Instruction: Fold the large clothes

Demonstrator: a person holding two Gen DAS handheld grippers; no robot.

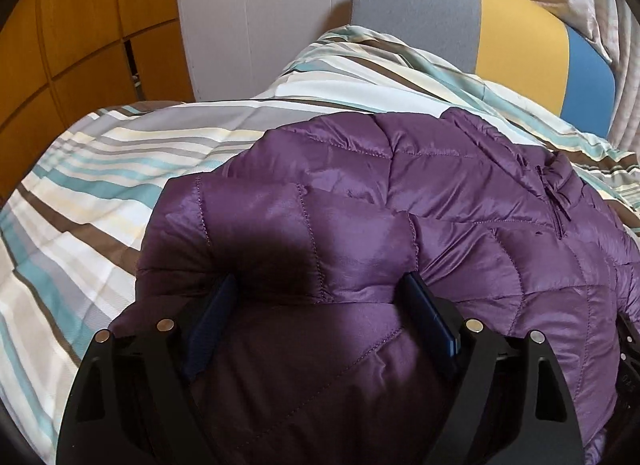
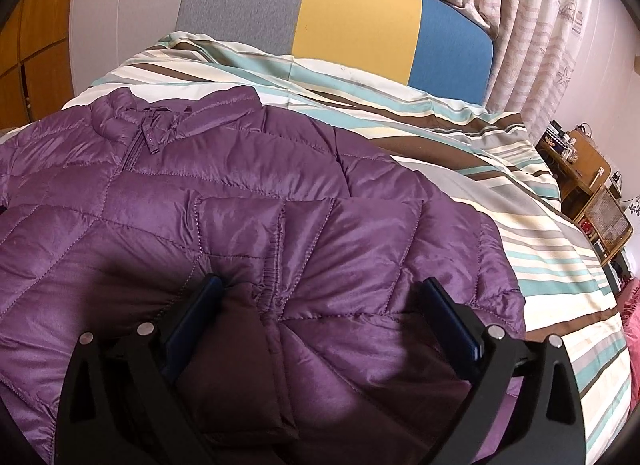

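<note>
- A purple quilted puffer jacket [image 1: 420, 217] lies front-up on a bed, its glossy fabric stitched into puffy panels, sleeves folded in over the body.
- The left hand-held gripper [image 1: 320, 297] hangs just over a folded sleeve with its jaws spread wide, dark blue pads on either side of a bulge of fabric; nothing is pinched between them.
- The right hand-held gripper [image 2: 320, 297] is likewise spread wide above the other sleeve, whose gathered elastic cuff [image 2: 272, 285] sits between the pads.
- Only the right wrist view shows that cuff; it also shows the collar and zip pull [image 2: 150, 141] at 10 o'clock, while the left wrist view puts the zip at 2 o'clock.
- Beneath the jacket, a striped duvet [image 1: 100, 193] in teal, brown, grey and cream covers the bed.
- A padded headboard [image 2: 356, 25] in grey, yellow and blue blocks stands at 12 o'clock in the right view.
- Pale patterned curtains [image 2: 532, 33] hang at 1 o'clock there.
- Only the right view takes in a cluttered wooden side table [image 2: 588, 181] at 3 o'clock.
- Only the left view shows a wide run of orange-brown wooden wardrobe doors [image 1: 80, 25] at 10 o'clock.
</note>
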